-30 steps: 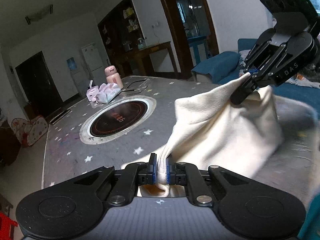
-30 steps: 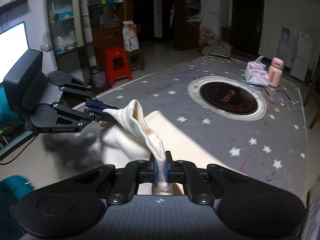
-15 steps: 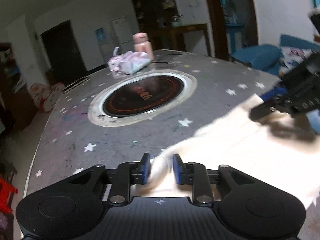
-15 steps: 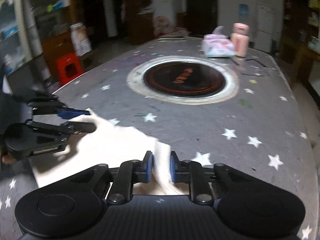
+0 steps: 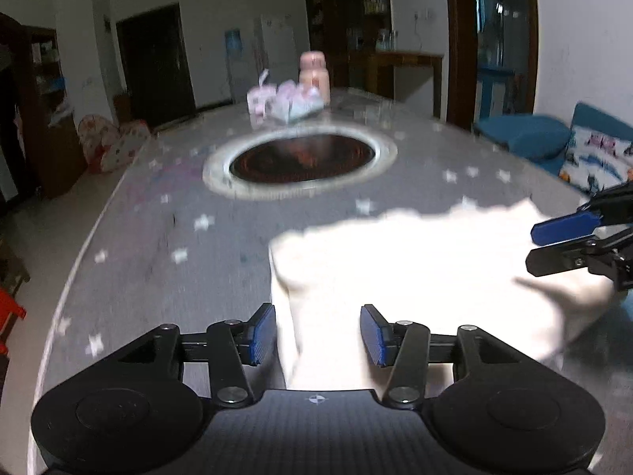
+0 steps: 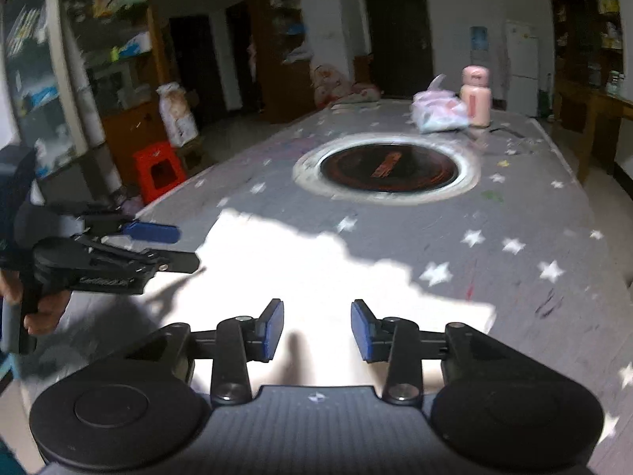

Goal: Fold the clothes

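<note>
A pink bottle (image 5: 314,72) and a plastic bag (image 5: 285,103) are sitting at twelve o'clock beyond the round burner (image 5: 302,161). The cream cloth (image 5: 415,261) is lying flat on the starred table (image 5: 166,233), under the spread, just-opening left gripper (image 5: 316,334) and right gripper (image 6: 316,330), pinched by neither.

1. The star-patterned table (image 6: 526,237) lies bare across the frame's middle and right, open for passage.
2. The cream cloth (image 6: 316,277) covers the lower centre.
3. At upper right, a plastic bag (image 6: 439,113) and pink bottle (image 6: 476,95) block the far end.
4. The round burner (image 6: 389,168) sits flush, centre.
</note>
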A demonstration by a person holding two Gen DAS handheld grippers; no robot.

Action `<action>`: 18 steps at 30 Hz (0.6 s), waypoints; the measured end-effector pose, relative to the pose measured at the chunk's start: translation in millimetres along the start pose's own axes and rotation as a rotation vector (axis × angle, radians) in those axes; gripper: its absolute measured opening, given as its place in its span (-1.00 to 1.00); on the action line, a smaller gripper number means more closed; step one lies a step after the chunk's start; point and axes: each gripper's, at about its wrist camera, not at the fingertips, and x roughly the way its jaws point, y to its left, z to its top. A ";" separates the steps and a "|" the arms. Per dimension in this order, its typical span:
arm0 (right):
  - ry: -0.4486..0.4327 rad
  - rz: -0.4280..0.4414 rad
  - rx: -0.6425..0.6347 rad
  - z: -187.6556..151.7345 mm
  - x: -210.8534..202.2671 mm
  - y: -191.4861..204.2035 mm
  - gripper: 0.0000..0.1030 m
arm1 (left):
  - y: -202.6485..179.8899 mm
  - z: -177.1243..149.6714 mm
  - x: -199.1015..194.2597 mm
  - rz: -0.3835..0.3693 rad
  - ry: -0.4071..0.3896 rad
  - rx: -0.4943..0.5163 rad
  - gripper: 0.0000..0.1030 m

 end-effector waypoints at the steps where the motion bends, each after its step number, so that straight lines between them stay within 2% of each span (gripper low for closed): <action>1: 0.008 -0.007 -0.029 -4.2 2.0 6.4 -0.28 | 0.1 -2.5 0.3 -0.004 0.002 -0.012 -0.09; 3: 0.016 -0.025 -0.078 -9.1 5.8 14.8 -0.28 | 1.1 -4.3 -0.2 -0.022 0.009 -0.034 -0.30; 6: 0.028 -0.040 -0.128 -14.8 11.2 22.3 -0.26 | 0.9 -5.8 -2.3 -0.040 0.025 -0.045 -0.44; 14: 0.061 -0.006 -0.147 -28.2 1.9 30.5 -0.24 | 6.0 -26.8 -27.6 -0.103 0.074 -0.086 -0.45; 18: 0.073 0.051 -0.151 -39.8 -14.5 37.7 -0.21 | 10.5 -39.6 -50.0 -0.112 0.070 -0.093 -0.38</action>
